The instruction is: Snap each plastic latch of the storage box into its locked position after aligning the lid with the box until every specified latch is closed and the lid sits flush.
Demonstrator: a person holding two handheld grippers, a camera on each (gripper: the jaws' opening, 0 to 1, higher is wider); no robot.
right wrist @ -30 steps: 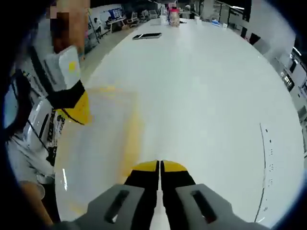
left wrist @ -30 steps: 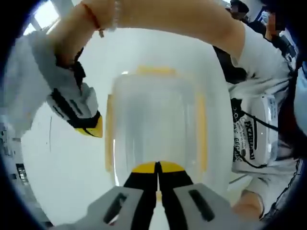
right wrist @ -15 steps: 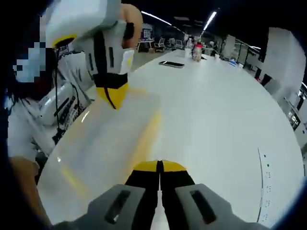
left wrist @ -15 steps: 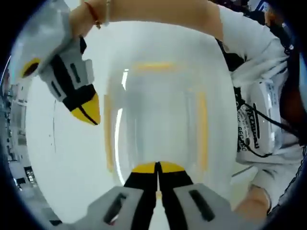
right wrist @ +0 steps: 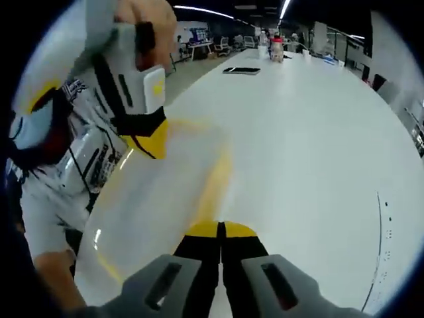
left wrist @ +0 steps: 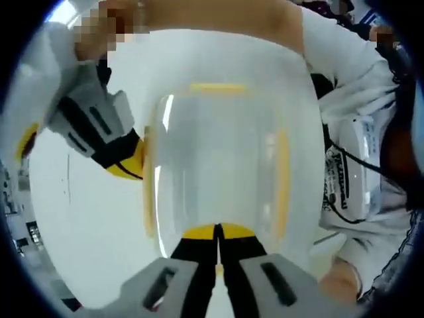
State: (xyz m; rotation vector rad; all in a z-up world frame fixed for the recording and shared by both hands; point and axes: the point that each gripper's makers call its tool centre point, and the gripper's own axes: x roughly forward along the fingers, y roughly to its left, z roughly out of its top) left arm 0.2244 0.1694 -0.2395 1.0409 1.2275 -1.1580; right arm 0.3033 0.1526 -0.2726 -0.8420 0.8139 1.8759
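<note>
The left gripper (left wrist: 217, 233) is seen rising from the bottom of the left gripper view, its yellow-tipped jaws pressed together. The right gripper (left wrist: 126, 162) is seen there at the left, tips pointed down to the right, closed; a bare forearm (left wrist: 218, 16) is stretched across the top. In the right gripper view, the right gripper (right wrist: 220, 230) is held closed, and the left gripper (right wrist: 149, 139) is seen at upper left, tips pointing down.

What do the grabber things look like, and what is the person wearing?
Each gripper has black jaws with yellow tips on a grey body with dark slots: the left gripper and the right gripper look alike. From the side, the grey casing carries black stripes. The person wears a white top with dark printed lettering, its short sleeve white too.
</note>
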